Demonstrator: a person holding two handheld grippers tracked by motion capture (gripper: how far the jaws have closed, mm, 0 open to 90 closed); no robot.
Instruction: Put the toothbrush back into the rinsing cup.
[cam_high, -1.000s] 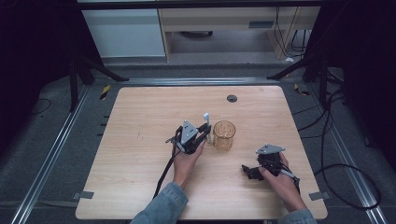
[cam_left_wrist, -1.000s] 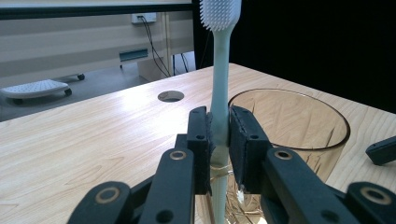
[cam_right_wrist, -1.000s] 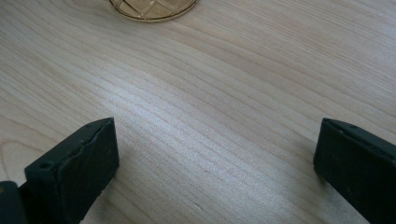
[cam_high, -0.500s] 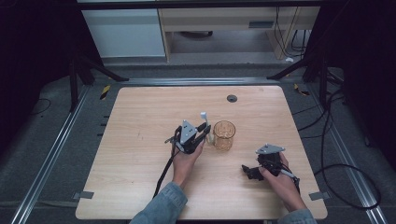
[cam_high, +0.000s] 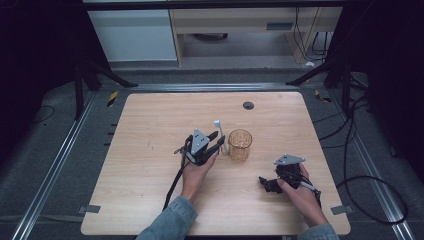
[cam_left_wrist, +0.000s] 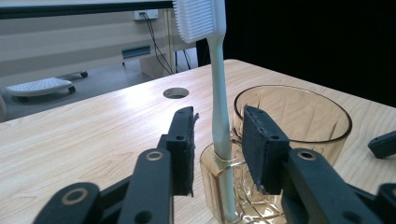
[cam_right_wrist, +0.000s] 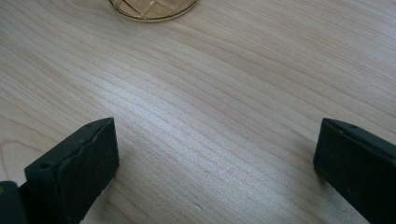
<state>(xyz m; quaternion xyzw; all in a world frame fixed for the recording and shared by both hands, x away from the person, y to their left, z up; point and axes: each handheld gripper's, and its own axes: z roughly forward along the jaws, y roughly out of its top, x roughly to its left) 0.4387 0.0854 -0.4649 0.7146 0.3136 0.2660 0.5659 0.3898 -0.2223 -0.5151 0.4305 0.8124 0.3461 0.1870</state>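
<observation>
Left gripper view: left tool (cam_left_wrist: 217, 144), just opening, stands released around the upright toothbrush (cam_left_wrist: 219, 116) in the amber mug's (cam_left_wrist: 299, 121) handle; right tool (cam_right_wrist: 215, 163) gapes.

You are working on a light wooden tabletop (cam_high: 150, 130) with a round dark cable hole (cam_high: 248, 105) near its far edge. Beyond it you see a pale cabinet (cam_high: 132, 35) and an open shelf unit (cam_high: 240, 30). Black cables (cam_high: 370, 185) trail over the grey floor (cam_high: 45, 165) at right.
</observation>
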